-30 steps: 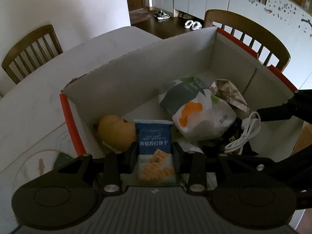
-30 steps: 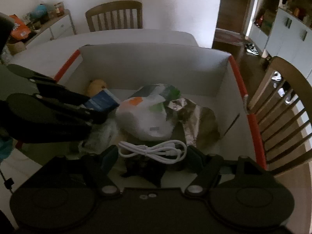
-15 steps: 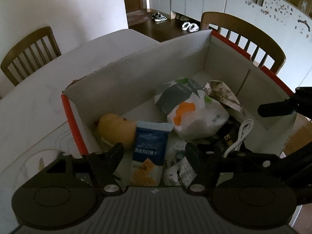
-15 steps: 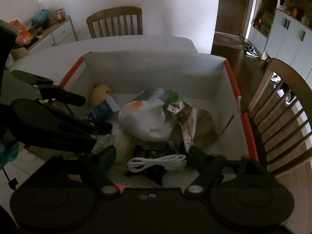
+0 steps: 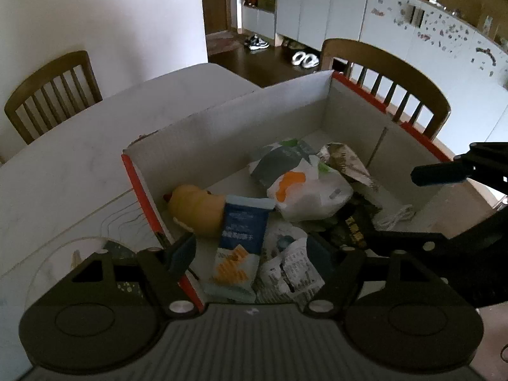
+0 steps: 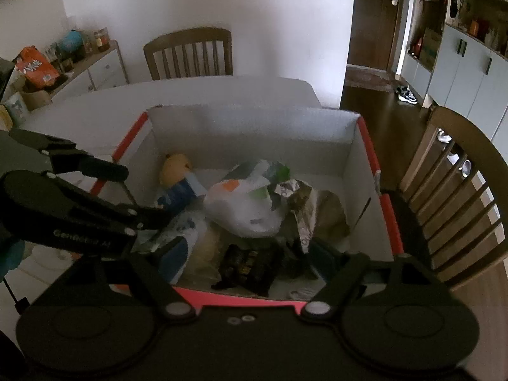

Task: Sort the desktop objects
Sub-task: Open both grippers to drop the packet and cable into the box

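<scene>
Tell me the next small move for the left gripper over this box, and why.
Probably lift the left gripper clear of the box. Its jaws are opening with nothing pressed between them: the blue cracker packet lies loose among the other things inside. The right gripper is open and empty too. So this drop looks done; clearing the rim frees the gripper.

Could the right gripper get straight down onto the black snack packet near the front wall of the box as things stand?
Probably yes: the black snack packet lies uncovered between the open right gripper fingers, inside the box. Nothing covers it.
</scene>
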`<state>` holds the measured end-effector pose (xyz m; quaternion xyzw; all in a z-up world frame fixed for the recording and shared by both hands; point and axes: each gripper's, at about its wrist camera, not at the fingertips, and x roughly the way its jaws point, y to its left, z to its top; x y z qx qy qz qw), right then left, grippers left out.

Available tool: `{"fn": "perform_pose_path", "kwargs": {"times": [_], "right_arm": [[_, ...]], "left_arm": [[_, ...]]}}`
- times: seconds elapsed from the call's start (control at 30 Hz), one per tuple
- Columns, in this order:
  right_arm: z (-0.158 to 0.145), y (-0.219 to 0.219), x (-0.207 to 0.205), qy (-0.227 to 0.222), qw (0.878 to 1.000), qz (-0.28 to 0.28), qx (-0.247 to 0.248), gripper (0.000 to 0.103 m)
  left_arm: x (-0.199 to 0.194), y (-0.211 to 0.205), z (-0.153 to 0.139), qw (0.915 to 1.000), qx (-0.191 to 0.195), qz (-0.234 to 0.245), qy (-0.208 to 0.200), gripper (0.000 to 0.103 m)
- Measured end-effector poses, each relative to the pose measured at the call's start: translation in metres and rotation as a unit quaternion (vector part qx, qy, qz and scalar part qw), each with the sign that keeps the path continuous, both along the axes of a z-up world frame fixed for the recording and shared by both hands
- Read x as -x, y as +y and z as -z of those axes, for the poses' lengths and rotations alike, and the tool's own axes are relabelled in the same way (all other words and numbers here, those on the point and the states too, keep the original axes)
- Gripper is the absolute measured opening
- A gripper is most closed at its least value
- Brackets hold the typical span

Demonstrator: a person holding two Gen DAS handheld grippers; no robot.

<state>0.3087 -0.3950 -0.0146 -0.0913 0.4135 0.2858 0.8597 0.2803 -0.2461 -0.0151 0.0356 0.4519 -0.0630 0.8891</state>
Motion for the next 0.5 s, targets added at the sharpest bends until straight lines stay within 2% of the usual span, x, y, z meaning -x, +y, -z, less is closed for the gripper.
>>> {"fn": "perform_pose_path", "kwargs": {"times": [0.3,0.4,0.5], "right_arm": [[-0.016,-0.002,0.014,-0.019,1.0,0.009,-0.012,0.085],[-0.021,-0.001,0.019,-0.027,0.999,0.01,-0.014,0.087],[-0.026,-0.001,0.025,-0.035,0.999,0.013,-0.017,0.089]], "left_arm": [[0.018,0.004,-0.014,0.9998,0.014,0.004,-0.014,0.079],[0.023,0.006,-0.018,0.9997,0.014,0.004,-0.019,0.084],[0.028,0.01,-0.02,0.9996,0.017,0.002,-0.021,0.085]]}}
